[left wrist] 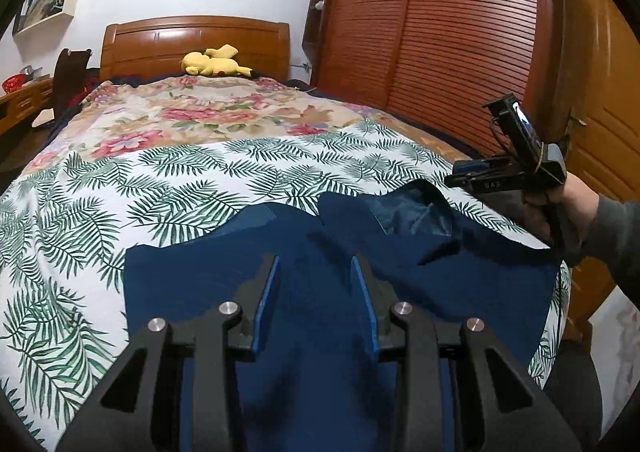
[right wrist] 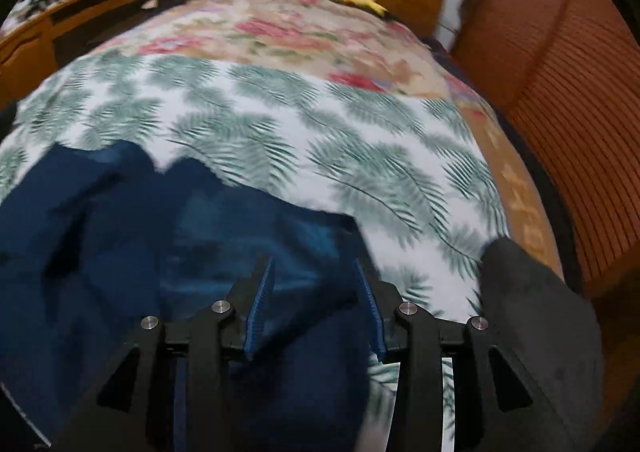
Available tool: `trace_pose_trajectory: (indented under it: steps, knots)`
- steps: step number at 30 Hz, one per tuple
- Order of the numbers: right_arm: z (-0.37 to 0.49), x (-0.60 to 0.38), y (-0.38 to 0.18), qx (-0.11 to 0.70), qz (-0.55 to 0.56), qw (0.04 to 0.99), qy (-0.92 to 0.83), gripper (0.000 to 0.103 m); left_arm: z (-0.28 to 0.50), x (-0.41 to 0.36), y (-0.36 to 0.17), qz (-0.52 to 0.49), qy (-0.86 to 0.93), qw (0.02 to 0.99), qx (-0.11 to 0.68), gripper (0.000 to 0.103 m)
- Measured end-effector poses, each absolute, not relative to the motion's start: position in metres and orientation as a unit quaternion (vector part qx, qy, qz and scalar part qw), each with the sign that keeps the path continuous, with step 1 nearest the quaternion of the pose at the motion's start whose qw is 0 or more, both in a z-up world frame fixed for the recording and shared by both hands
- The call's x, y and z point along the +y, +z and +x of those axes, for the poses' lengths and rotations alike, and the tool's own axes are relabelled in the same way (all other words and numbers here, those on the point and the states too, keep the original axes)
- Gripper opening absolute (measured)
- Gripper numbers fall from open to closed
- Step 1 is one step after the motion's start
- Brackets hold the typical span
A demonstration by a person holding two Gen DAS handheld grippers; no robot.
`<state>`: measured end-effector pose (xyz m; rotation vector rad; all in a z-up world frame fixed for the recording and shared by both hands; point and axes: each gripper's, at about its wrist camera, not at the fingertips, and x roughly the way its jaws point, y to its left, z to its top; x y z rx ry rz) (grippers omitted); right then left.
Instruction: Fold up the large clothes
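A dark blue garment (left wrist: 440, 276) lies spread on the palm-leaf sheet (left wrist: 160, 180) at the near end of the bed, its far edge rumpled with a lining showing. My left gripper (left wrist: 315, 260) hovers over its middle, blue pads apart, only the cloth below showing between them. A hand (left wrist: 560, 208) holds my right gripper (left wrist: 456, 176) above the garment's far right corner. The right wrist view is blurred: the right gripper (right wrist: 313, 262) stands open over the right edge of the garment (right wrist: 120, 232), nothing pinched between its pads.
A floral blanket (left wrist: 200, 112) covers the far half of the bed, with a yellow plush toy (left wrist: 214, 62) at the wooden headboard (left wrist: 192, 40). A slatted wooden wardrobe (left wrist: 440, 32) stands close on the right, a desk (left wrist: 20, 100) on the left. A dark grey shape (right wrist: 532, 312) sits at the lower right.
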<state>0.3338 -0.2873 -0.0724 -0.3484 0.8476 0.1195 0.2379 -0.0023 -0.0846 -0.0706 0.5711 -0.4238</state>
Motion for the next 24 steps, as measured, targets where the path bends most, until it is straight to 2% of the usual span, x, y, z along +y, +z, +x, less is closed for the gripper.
trace_pose_trajectory:
  steps: [9, 18, 19, 20, 21, 24]
  knots:
    - [0.362, -0.324, -0.090, 0.441, -0.086, 0.890, 0.076, 0.041, 0.248, -0.008, -0.095, -0.028, -0.204, 0.933, 0.295, 0.034]
    - [0.397, -0.308, -0.112, 0.480, -0.108, 0.869, 0.056, 0.040, 0.249, -0.011, -0.097, -0.022, -0.206, 0.931, 0.299, 0.034]
    - [0.401, -0.307, -0.116, 0.489, -0.110, 0.864, 0.054, 0.034, 0.249, -0.011, -0.097, -0.022, -0.207, 0.931, 0.299, 0.034]
    - [0.403, -0.305, -0.119, 0.492, -0.116, 0.861, 0.053, 0.014, 0.248, -0.011, -0.097, -0.023, -0.207, 0.931, 0.300, 0.034]
    - [0.404, -0.303, -0.121, 0.493, -0.125, 0.859, 0.057, 0.003, 0.248, -0.011, -0.097, -0.023, -0.207, 0.931, 0.300, 0.034]
    - [0.408, -0.302, -0.119, 0.481, -0.133, 0.865, 0.055, 0.002, 0.248, -0.011, -0.097, -0.023, -0.207, 0.931, 0.300, 0.034]
